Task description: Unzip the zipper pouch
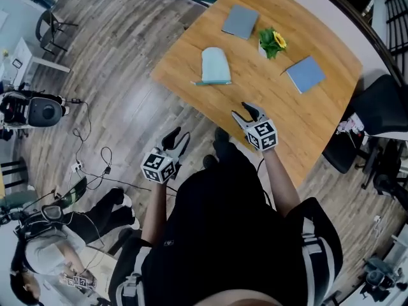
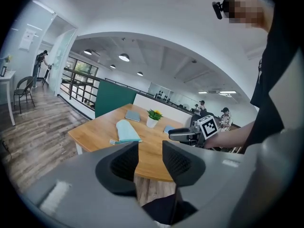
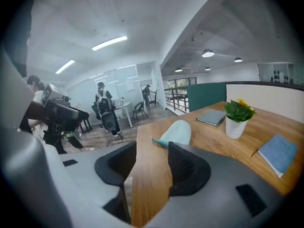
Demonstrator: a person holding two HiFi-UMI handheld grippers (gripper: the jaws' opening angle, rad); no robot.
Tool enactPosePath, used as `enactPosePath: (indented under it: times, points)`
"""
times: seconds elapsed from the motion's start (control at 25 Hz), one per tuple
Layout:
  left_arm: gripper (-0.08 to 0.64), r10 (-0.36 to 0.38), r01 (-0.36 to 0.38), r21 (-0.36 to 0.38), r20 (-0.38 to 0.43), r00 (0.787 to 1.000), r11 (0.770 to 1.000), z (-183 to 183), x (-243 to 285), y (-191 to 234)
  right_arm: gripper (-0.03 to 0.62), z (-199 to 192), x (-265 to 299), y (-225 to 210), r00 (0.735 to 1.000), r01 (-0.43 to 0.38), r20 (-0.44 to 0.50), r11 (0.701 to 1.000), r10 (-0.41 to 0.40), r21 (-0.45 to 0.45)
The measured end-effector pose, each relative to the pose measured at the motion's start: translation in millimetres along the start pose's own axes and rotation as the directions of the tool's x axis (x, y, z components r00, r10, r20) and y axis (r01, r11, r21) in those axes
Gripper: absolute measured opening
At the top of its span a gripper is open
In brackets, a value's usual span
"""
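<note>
A pale mint zipper pouch point(image 1: 215, 65) lies flat near the left edge of the wooden table point(image 1: 268, 101), its zipper side facing the near edge. My left gripper point(image 1: 179, 139) hangs over the floor, short of the table and well below the pouch in the head view; its jaws stand open with nothing between them. My right gripper point(image 1: 248, 114) is over the table's near part, also open and empty, some way from the pouch. The pouch point(image 2: 127, 131) shows beyond the left gripper point(image 2: 150, 148) and, in the right gripper view, the pouch point(image 3: 176, 133) lies ahead of the right gripper point(image 3: 152, 148).
Two blue-grey notebooks point(image 1: 240, 21) point(image 1: 305, 74) and a small potted plant point(image 1: 271, 42) sit on the table's far half. A black chair point(image 1: 382, 107) stands at the right. Cables point(image 1: 89, 161) and equipment lie on the wood floor at the left, where a person point(image 1: 51, 241) sits.
</note>
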State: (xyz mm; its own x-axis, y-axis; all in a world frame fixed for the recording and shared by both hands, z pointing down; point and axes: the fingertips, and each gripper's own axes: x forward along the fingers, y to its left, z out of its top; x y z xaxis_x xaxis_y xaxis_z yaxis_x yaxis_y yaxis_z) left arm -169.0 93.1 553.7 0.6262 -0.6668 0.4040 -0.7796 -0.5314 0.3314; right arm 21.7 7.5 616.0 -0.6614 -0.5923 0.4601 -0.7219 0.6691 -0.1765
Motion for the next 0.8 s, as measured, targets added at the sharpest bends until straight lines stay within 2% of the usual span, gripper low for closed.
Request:
enactPosePath:
  times: [0.2,0.32,0.52,0.68,0.8]
  points:
    - [0.149,-0.017,0.018,0.036,-0.042,0.999,0.999,25.8,41.1,10.7,0.189,3.0,27.6,-37.2,0.999,-0.034,-0.001,0.993,0.034,0.117]
    - [0.149,-0.018,0.021,0.053,-0.059,0.998,0.998,35.8,62.0,17.3,0.189,3.1,44.6,-57.0,0.999,-0.046,-0.011,0.987,0.048,0.155]
    - [0.149,-0.013,0.015,0.035,-0.059,0.998,0.999,45.8,85.2,28.9,0.187,0.6,69.9,-80.2,0.998,-0.061,-0.022,0.975,0.067,0.215]
    - [0.149,-0.044,0.046,0.030,-0.061,0.997,0.999,53.5,97.3,36.4,0.184,-5.4,89.0,-93.8,0.997,-0.046,-0.046,0.961,0.060,0.271]
    - [0.149,-0.093,0.095,0.021,-0.064,0.994,0.995,56.2,112.0,45.5,0.184,-14.8,102.6,-100.7,0.995,-0.031,-0.076,0.947,0.058,0.319]
